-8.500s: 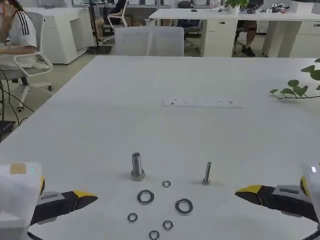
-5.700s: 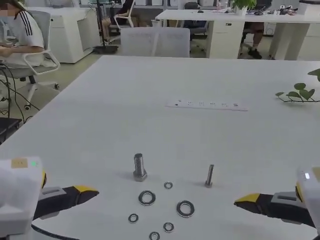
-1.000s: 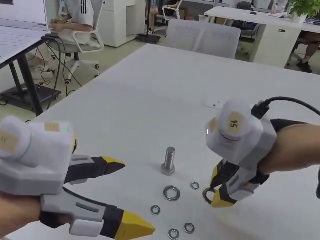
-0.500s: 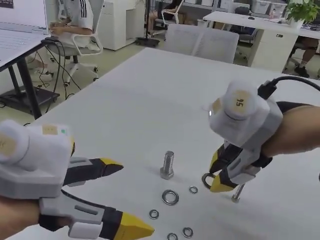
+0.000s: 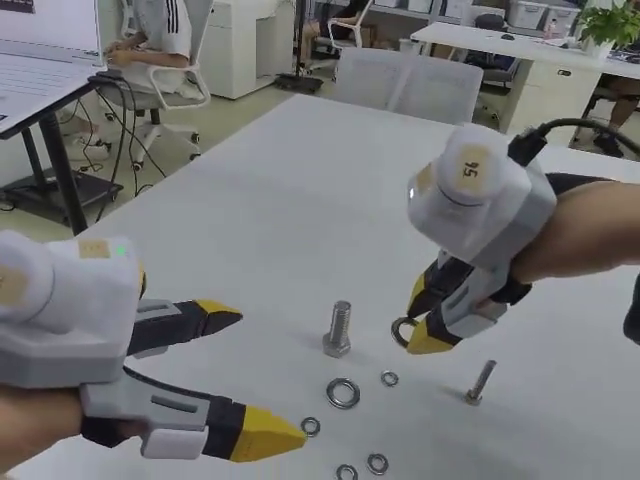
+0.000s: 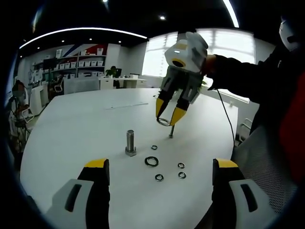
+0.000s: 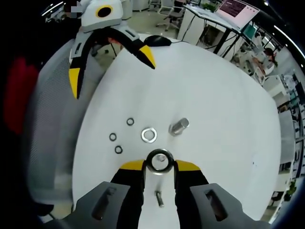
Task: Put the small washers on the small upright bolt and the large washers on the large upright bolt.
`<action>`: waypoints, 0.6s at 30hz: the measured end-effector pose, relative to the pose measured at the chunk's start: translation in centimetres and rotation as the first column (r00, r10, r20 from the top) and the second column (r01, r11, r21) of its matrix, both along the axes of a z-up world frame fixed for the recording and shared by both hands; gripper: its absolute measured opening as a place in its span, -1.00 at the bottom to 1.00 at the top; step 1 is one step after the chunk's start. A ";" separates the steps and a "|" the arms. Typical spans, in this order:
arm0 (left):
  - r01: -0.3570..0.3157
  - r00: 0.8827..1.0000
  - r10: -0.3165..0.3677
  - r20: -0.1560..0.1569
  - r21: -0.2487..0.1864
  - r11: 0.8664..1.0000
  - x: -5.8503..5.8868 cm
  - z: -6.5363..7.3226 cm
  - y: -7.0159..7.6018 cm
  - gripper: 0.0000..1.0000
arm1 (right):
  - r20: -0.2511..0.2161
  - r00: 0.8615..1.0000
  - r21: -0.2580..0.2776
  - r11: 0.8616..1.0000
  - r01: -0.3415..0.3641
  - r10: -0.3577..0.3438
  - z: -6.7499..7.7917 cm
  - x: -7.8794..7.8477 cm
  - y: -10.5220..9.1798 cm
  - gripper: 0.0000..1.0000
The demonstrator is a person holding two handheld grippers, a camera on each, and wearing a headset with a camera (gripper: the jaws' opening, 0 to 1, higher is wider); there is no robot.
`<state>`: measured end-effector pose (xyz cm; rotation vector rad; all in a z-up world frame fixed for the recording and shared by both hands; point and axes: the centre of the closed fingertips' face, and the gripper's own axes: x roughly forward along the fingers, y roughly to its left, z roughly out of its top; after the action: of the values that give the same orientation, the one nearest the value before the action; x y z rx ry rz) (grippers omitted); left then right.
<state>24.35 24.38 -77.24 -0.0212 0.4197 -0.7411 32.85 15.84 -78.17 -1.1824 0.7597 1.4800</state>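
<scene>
Hovering low at the near left, left gripper (image 5: 255, 377) has its jaws spread wide with nothing between them. Just past its tips, four small washers (image 5: 311, 427) lie flat and scattered on the white table (image 5: 250, 220). A loose large washer (image 5: 343, 392) lies flat among them, close in front of the large bolt (image 5: 338, 330). This bolt stands upright on its head. To its right, right gripper (image 5: 415, 325) hangs above the table, jaws pinched on the rim of the held large washer (image 5: 400, 332), clear of the surface. The small bolt (image 5: 479, 383) stands on the table right of that gripper. It looks tilted in the head view; cannot tell if truly upright. A grey chair (image 5: 410, 85) sits at the far table edge.
</scene>
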 end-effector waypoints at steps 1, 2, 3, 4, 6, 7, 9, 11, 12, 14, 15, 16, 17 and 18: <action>-0.006 1.000 0.006 0.005 0.002 1.000 0.1 0.0 0.1 0.79 | 0.002 1.000 0.000 1.000 -0.002 0.002 0.0 0.1 0.1 -0.52; -0.008 1.000 0.008 0.006 0.001 1.000 0.1 0.1 0.2 0.78 | 0.007 1.000 0.000 1.000 -0.005 0.005 0.1 0.1 0.3 -0.52; -0.015 1.000 0.015 0.009 0.000 1.000 0.1 0.1 0.3 0.78 | 0.008 1.000 -0.001 1.000 -0.006 0.006 0.1 0.2 0.4 -0.52; -0.019 1.000 0.019 0.013 0.005 1.000 0.2 0.1 0.4 0.78 | 0.011 1.000 0.001 1.000 -0.008 0.008 0.2 0.3 0.5 -0.52; -0.025 1.000 0.025 0.014 0.015 1.000 0.2 -0.1 0.6 0.78 | 0.011 1.000 0.007 1.000 -0.012 0.012 0.4 0.3 0.9 -0.52; -0.030 0.999 0.030 0.018 0.024 0.999 0.3 -0.1 0.8 0.78 | 0.012 1.000 0.010 1.000 -0.014 0.013 0.4 0.3 1.0 -0.52; -0.036 0.999 0.035 0.024 0.035 0.999 0.4 -0.1 0.9 0.78 | 0.017 1.000 0.013 1.000 -0.019 0.019 0.6 0.4 1.4 -0.52; -0.042 0.999 0.041 0.030 0.041 0.998 0.5 0.0 1.1 0.78 | 0.019 1.000 0.015 1.000 -0.024 0.023 0.7 0.5 1.7 -0.52; -0.044 0.999 0.042 0.032 0.045 0.998 0.5 0.0 1.1 0.77 | 0.019 0.999 0.016 1.000 -0.026 0.026 0.7 0.6 1.8 -0.52; -0.047 0.998 0.046 0.034 0.050 0.998 0.5 0.0 1.2 0.77 | 0.022 0.999 0.020 0.999 -0.030 0.030 0.9 0.7 2.2 -0.52; -0.048 0.998 0.046 0.034 0.052 0.997 0.5 -0.1 1.3 0.77 | 0.023 0.999 0.021 0.999 -0.031 0.031 1.0 0.7 2.3 -0.52; -0.052 0.998 0.050 0.036 0.054 0.997 0.6 -0.1 1.3 0.78 | 0.024 0.999 0.022 0.999 -0.033 0.032 1.0 0.8 2.5 -0.52; -0.055 0.998 0.053 0.039 0.056 0.997 0.6 0.0 1.4 0.78 | 0.027 0.999 0.022 0.999 -0.037 0.036 1.0 0.9 2.7 -0.52; -0.058 0.998 0.055 0.042 0.061 0.996 0.7 0.0 1.5 0.77 | 0.027 0.999 0.023 0.999 -0.039 0.038 1.0 1.0 2.8 -0.52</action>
<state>25.01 25.88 -77.27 0.0399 0.4014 -0.6715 33.81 18.65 -77.20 -1.2027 0.7035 1.4985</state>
